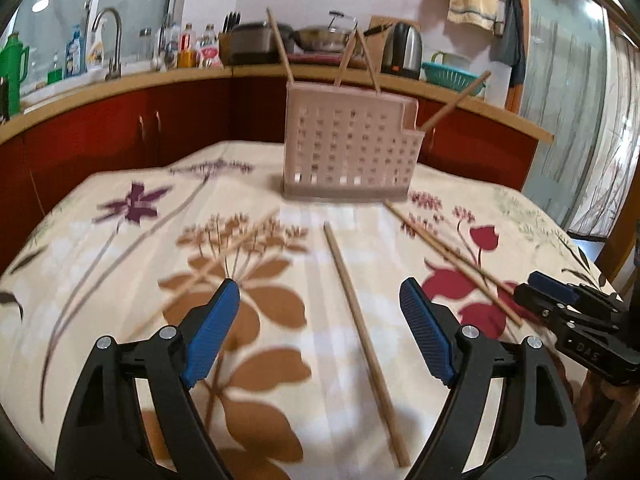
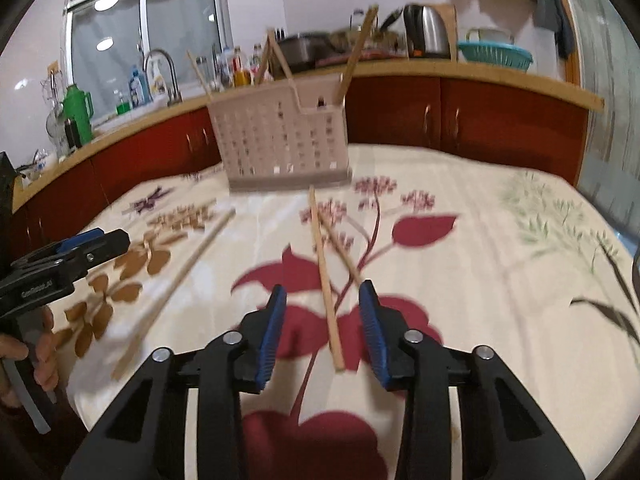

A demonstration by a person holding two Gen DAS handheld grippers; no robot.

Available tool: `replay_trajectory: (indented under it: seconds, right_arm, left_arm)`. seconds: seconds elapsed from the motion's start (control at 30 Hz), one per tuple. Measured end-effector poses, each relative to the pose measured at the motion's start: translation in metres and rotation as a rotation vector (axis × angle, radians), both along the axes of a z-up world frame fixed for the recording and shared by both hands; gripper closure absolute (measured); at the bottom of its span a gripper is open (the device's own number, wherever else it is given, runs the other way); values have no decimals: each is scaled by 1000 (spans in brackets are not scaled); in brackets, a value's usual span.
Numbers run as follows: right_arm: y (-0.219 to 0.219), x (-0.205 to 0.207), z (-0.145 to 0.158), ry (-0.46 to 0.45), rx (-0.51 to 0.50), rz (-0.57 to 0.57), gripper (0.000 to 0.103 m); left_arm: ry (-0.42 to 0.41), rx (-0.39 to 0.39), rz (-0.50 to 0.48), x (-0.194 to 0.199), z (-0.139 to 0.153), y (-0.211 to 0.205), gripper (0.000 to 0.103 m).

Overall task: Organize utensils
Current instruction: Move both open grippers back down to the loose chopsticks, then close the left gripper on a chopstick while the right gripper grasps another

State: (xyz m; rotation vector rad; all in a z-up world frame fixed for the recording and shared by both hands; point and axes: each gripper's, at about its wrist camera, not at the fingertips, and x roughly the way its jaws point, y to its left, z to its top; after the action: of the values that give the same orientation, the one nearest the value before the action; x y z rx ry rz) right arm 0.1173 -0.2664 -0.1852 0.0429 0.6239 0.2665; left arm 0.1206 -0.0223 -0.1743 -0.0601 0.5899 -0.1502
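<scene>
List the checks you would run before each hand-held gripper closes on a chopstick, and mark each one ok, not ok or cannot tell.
1. Left hand-held gripper open wide enough: ok.
2. A chopstick lies between its blue pads: ok.
3. Right hand-held gripper straddles a chopstick: ok, pads not yet pressing.
4. That chopstick free of its neighbour: not ok, the two cross.
5. Holder upright on the tablecloth with room for more: ok.
6. Pads low enough to pinch: cannot tell.
</scene>
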Motion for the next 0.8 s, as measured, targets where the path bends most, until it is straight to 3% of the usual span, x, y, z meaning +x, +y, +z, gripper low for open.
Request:
replay_trajectory:
  seconds: [0.1, 0.27, 0.43, 0.57, 0.67, 0.8]
  right_arm:
    - [1, 1, -8, 34, -15, -1, 74]
    - [5, 5, -14, 92, -56, -15, 79]
    - [8, 2, -18, 106, -76, 1, 96]
    - [7, -10, -19, 94, -60, 5, 96]
    - [5, -20, -19, 86, -49, 4, 96]
    - [3, -30, -19, 77, -39, 5, 96]
  left_arm:
    - [32, 3, -3, -5, -11, -2, 23]
    - [58, 13, -15, -8, -18, -6, 23]
    - [88, 17, -44, -13, -25, -14, 23]
    - [116, 27, -78, -18, -32, -21, 23]
    - [143, 31, -103, -21, -38, -24, 33]
    - [126, 93, -126, -28, -39, -28, 52]
